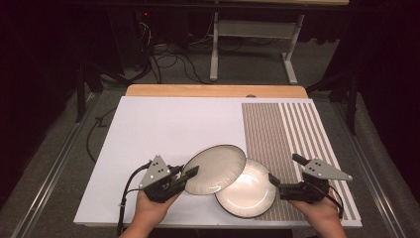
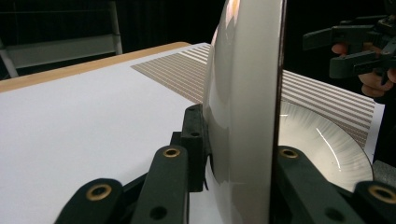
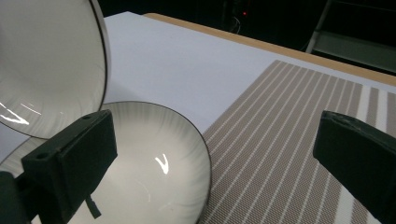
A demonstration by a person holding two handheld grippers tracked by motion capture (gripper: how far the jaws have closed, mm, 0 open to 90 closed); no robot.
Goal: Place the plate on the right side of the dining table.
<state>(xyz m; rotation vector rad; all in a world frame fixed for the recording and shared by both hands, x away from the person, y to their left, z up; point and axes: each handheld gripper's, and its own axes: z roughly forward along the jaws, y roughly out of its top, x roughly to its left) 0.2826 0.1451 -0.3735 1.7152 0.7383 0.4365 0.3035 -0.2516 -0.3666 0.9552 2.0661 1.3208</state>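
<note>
our left gripper (image 1: 190, 173) is clamped on the rim of the raised plate (image 1: 214, 169), at that plate's nine o'clock. our right gripper (image 1: 275, 179) stands wide, holding nothing, at three o'clock of the lower plate (image 1: 251, 191) lying on the striped mat (image 1: 292, 134). we should keep the raised plate level and lift it clear of the overlap.

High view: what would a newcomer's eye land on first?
The raised plate, clamped by its rim in the left gripper, tilts up over the near middle of the table. Beneath its right edge a second plate lies flat, partly on the striped mat. The right gripper waits beside that plate with its jaws wide apart, holding nothing.
</note>
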